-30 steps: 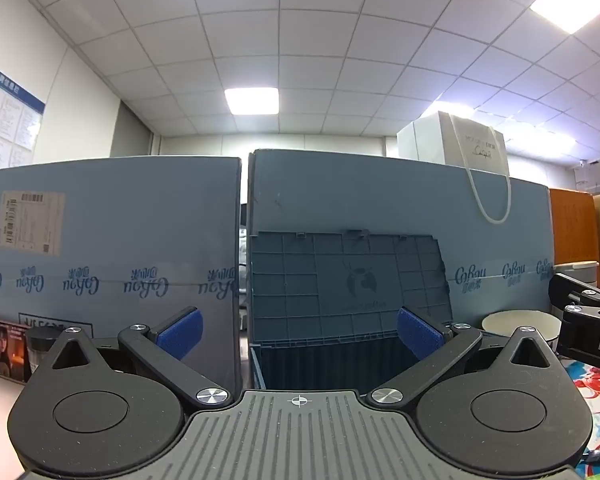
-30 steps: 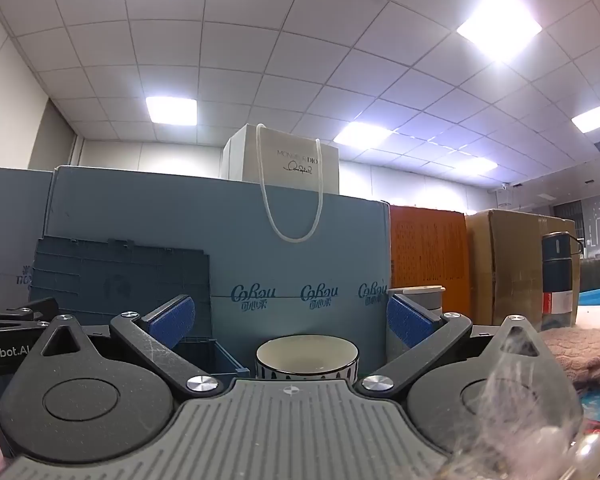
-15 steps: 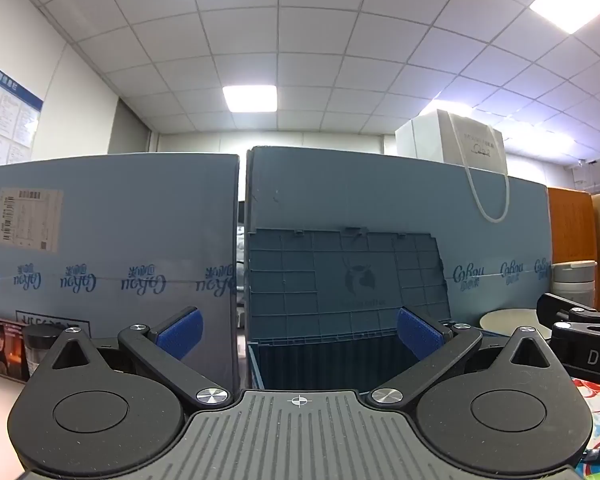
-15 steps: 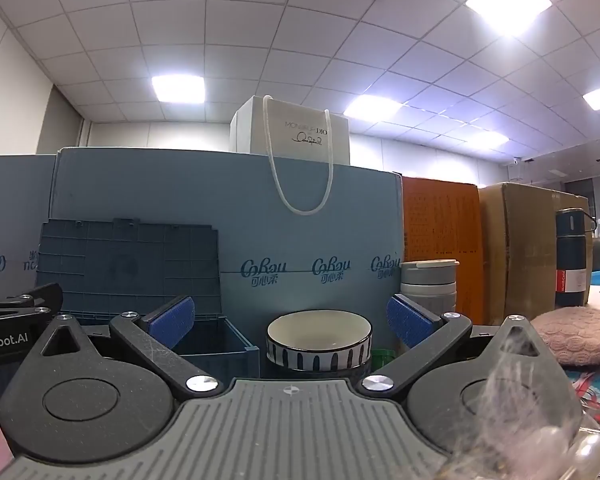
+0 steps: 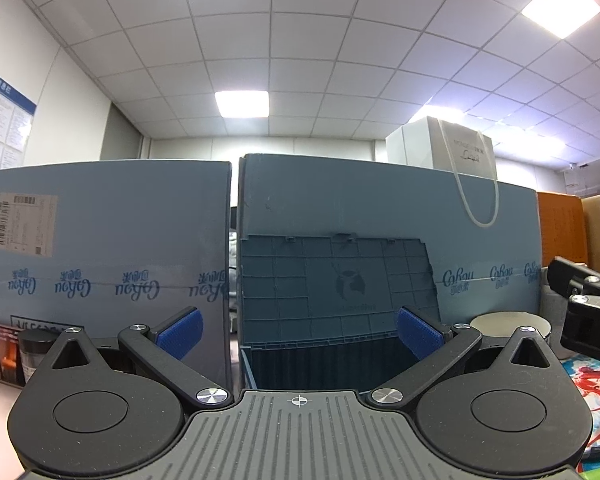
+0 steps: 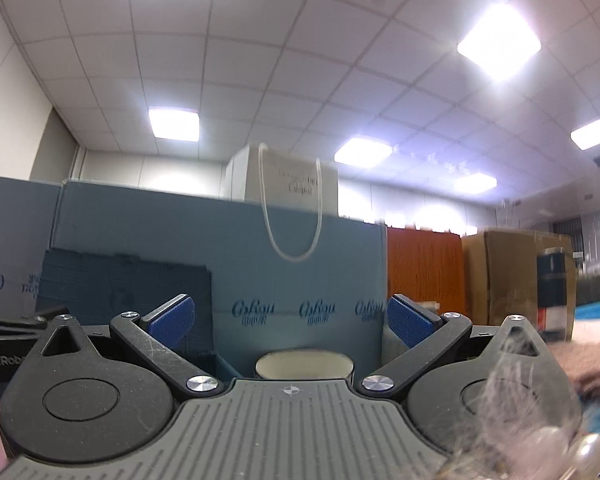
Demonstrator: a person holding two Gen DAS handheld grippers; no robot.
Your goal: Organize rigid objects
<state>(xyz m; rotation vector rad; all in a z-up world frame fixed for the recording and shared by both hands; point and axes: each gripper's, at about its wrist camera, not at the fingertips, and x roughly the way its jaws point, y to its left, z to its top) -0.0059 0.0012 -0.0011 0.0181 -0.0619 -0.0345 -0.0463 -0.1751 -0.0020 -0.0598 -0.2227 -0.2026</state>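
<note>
A dark blue plastic crate (image 5: 324, 356) with its lid (image 5: 336, 276) raised stands straight ahead of my left gripper (image 5: 299, 330), which is open and empty. A white bowl (image 6: 304, 364) with a striped side sits just ahead of my right gripper (image 6: 290, 320), also open and empty. The bowl also shows at the right in the left wrist view (image 5: 508, 322). The right gripper's body (image 5: 588, 312) shows at the right edge of the left wrist view.
Tall blue cardboard boxes (image 5: 104, 248) wall off the back. A white paper bag (image 6: 288, 178) sits on top. An orange box (image 6: 424, 268), a brown carton (image 6: 512, 276) and a dark flask (image 6: 556, 292) stand right. A dark jar (image 5: 34, 350) stands left.
The right wrist view has tilted upward and blurred; the bowl has dropped lower between the fingers. The left wrist view is nearly unchanged. Both grippers stay open.
</note>
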